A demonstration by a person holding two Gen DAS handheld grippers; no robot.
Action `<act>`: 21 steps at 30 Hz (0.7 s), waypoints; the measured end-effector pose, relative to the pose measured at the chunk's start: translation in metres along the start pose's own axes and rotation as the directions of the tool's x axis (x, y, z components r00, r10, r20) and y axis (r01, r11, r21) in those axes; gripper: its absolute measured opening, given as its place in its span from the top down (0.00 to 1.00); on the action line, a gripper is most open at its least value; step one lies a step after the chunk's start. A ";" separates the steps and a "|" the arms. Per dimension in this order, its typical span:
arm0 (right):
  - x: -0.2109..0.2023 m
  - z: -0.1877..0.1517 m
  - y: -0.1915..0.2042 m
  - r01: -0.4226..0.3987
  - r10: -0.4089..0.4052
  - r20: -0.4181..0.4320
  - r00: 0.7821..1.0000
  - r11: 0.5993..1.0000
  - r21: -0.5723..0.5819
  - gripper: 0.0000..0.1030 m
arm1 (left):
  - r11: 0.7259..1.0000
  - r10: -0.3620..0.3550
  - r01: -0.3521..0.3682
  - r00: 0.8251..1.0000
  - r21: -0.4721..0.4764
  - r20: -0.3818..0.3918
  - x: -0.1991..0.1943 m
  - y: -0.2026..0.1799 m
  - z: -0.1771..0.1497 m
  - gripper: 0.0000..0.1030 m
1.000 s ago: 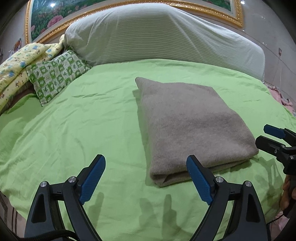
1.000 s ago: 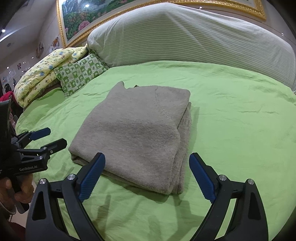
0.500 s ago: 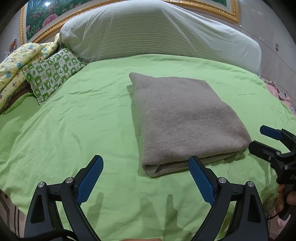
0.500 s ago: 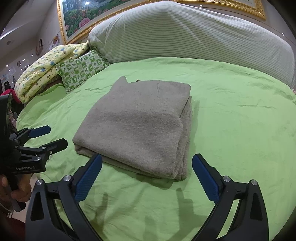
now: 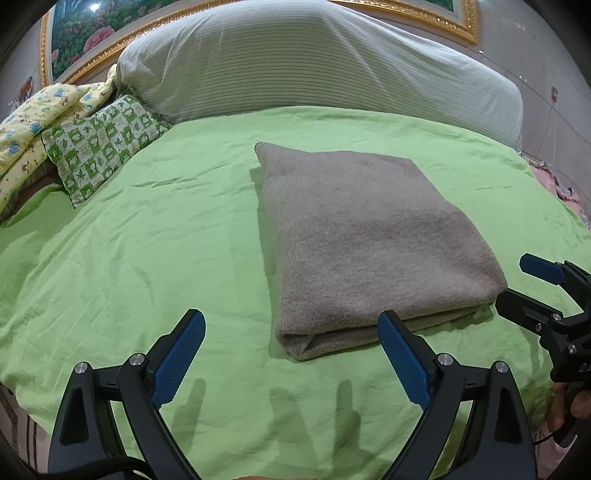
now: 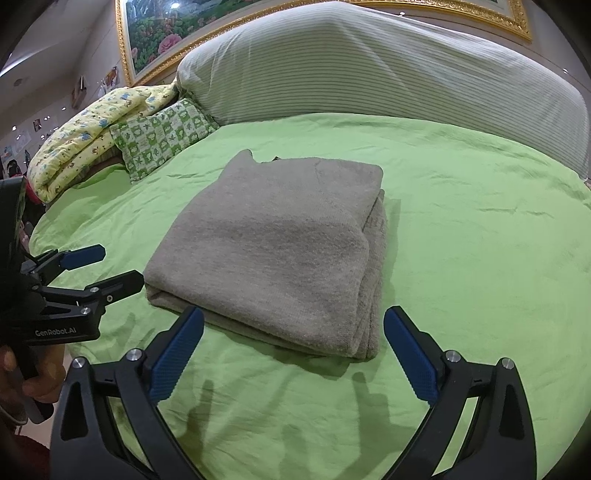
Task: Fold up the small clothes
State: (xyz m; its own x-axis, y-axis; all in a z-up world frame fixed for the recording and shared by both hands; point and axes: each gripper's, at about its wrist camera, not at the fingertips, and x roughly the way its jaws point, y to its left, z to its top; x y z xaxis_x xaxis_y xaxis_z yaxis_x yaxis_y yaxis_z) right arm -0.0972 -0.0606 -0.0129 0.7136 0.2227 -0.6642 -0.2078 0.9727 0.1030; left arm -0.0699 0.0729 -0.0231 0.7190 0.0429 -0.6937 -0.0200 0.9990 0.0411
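1. While a lime-green sheet (image 5: 155,236) covers the whole bed, a big grey-striped bolster (image 5: 317,62) runs along its far edge under a gilt-framed flower painting (image 6: 155,33).
2. A yellow printed quilt (image 6: 85,144) and a green checked pillow (image 5: 99,147) lie at the far left corner.
3. The grey-brown garment (image 5: 369,236) lies folded into a thick rectangle in the middle of the sheet.
4. The left gripper (image 5: 291,354) hovers at the garment's near left corner, jaws spread wide, gripping nothing.
5. The right gripper (image 6: 293,349) hovers before the near edge; its jaws have just been opening and stand wide, with nothing between the pads.
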 end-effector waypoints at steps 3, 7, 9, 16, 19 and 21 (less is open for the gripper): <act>0.002 0.000 0.000 -0.005 0.005 -0.002 1.000 1.000 0.004 0.05 | 1.000 -0.009 0.009 1.000 -0.015 -0.012 0.004 0.003 0.000 0.07; 0.004 0.000 0.000 -0.005 0.005 0.001 1.000 1.000 0.004 0.05 | 1.000 -0.011 0.010 1.000 -0.027 -0.015 0.007 0.006 0.000 0.07; 0.005 0.000 0.000 -0.008 0.008 0.003 1.000 1.000 0.004 0.05 | 0.999 -0.011 0.011 1.000 -0.034 -0.018 0.009 0.007 0.000 0.07; 0.008 0.000 0.002 -0.010 0.010 -0.003 1.000 1.000 0.005 0.05 | 1.000 -0.006 0.006 1.000 -0.023 -0.015 0.010 0.005 0.001 0.07; 0.008 0.000 0.003 -0.011 0.011 -0.003 1.000 1.000 0.002 0.05 | 1.000 -0.006 0.006 1.000 -0.023 -0.014 0.009 0.005 0.001 0.06; 0.008 0.000 0.004 -0.010 0.010 -0.002 1.000 1.000 0.003 0.05 | 1.000 -0.002 0.001 1.000 -0.025 -0.010 0.008 0.004 0.001 0.06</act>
State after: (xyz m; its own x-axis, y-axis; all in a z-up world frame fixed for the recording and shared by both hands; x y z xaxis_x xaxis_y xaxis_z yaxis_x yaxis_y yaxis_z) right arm -0.0923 -0.0550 -0.0177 0.7104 0.2325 -0.6643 -0.2128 0.9706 0.1122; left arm -0.0636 0.0772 -0.0277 0.7122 0.0414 -0.7007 -0.0361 0.9991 0.0223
